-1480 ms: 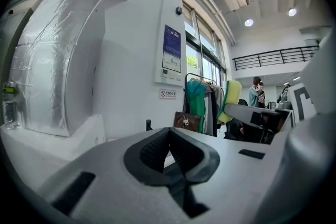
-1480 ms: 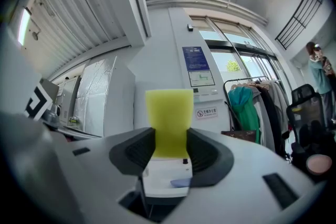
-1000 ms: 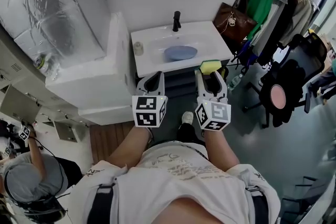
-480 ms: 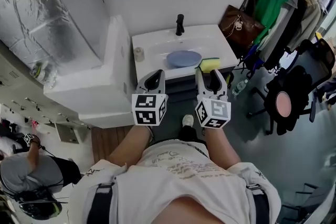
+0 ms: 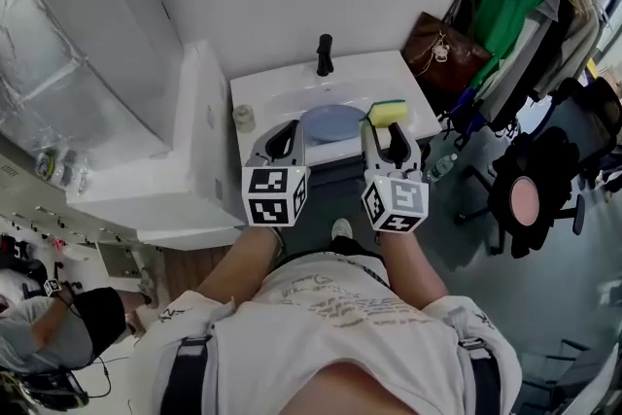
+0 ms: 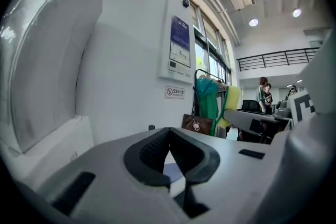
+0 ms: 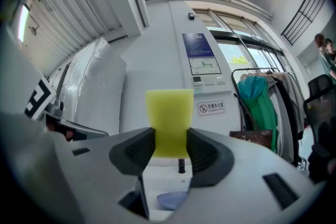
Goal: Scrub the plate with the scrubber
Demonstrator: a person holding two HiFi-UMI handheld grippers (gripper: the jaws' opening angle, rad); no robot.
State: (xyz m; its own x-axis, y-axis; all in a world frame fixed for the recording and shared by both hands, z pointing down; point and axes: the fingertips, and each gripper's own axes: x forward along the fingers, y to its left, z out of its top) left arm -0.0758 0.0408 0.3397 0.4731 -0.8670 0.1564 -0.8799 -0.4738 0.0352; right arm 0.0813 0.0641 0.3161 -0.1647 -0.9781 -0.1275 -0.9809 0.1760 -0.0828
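The left gripper is held with its jaws brought fully together and nothing is gripped between them; in the left gripper view the dark pads are seen meeting at their tips. The right gripper is clamped on the scrubber, a yellow sponge that is set upright between the pads and projects past them toward twelve o'clock. The two grippers are held side by side and apart in front of the person's body, the left at nine o'clock of the right.

The plate, pale blue, is laid flat in the bowl of the white washbasin, at twelve o'clock from the gap between the grippers. In the head view the scrubber is seen at three o'clock of the plate, near its edge. In the right gripper view the plate is seen low between the jaws, below the sponge and apart from it.

A black tap is mounted at twelve o'clock of the plate, at the basin's back edge. A small cup is placed at nine o'clock of the plate, on the basin's rim. A brown bag is seen at two o'clock of the basin.
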